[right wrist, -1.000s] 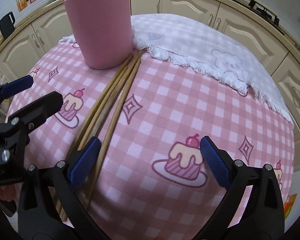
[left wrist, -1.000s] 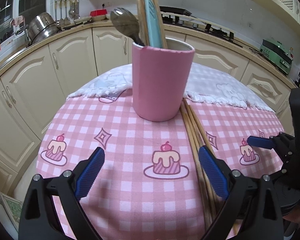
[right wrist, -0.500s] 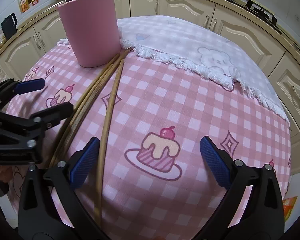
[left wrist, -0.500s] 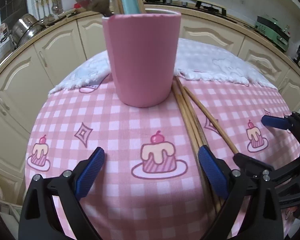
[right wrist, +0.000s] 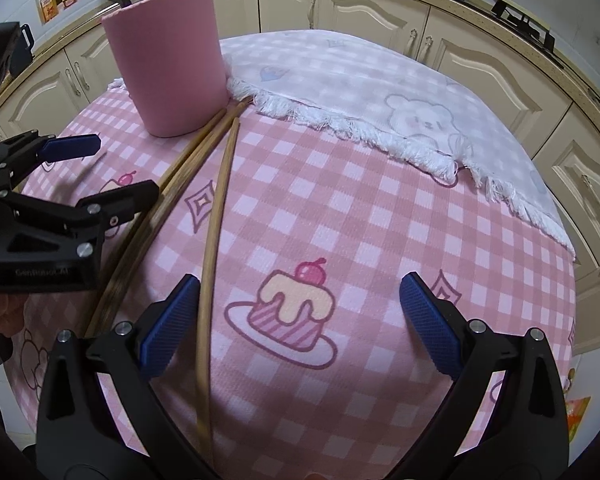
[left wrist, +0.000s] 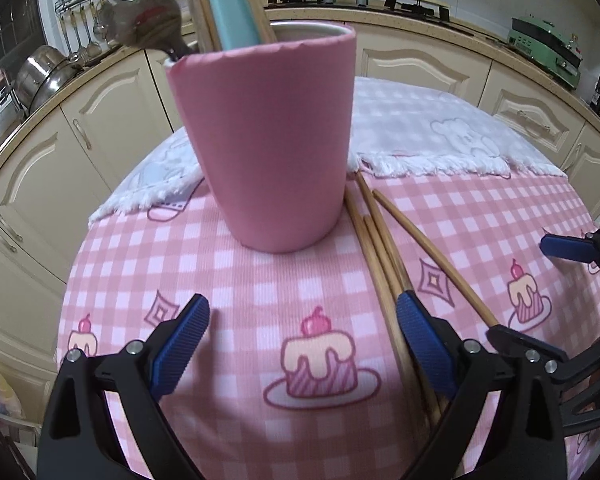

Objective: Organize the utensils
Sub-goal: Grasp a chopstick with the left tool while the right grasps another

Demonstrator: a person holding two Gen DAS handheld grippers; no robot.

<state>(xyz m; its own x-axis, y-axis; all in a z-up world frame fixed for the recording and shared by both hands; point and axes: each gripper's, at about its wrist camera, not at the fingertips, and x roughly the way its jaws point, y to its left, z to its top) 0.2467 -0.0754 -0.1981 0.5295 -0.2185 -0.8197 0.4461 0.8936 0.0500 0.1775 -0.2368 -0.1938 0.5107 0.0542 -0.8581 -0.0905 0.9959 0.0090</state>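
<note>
A pink cup (left wrist: 272, 140) (right wrist: 168, 56) stands on the pink checked tablecloth (left wrist: 260, 280) and holds a metal spoon (left wrist: 148, 20), a teal handle (left wrist: 228, 0) and wooden chopsticks. Several loose wooden chopsticks (left wrist: 380, 256) (right wrist: 172, 192) lie on the cloth to the right of the cup. One chopstick (right wrist: 216, 216) lies apart from the bundle, beside my right gripper's left finger. My left gripper (left wrist: 300, 344) is open and empty, in front of the cup. My right gripper (right wrist: 300, 320) is open and empty over a cake print.
A white fringed bear-print cloth (right wrist: 380, 92) covers the far part of the table. Cream kitchen cabinets (left wrist: 420, 68) and a counter with pots (left wrist: 44, 76) ring the table. The table edge drops off close on the left and right.
My left gripper has moved closer to the pink cup. My right gripper has shifted right, and one chopstick has swung away from the bundle.
</note>
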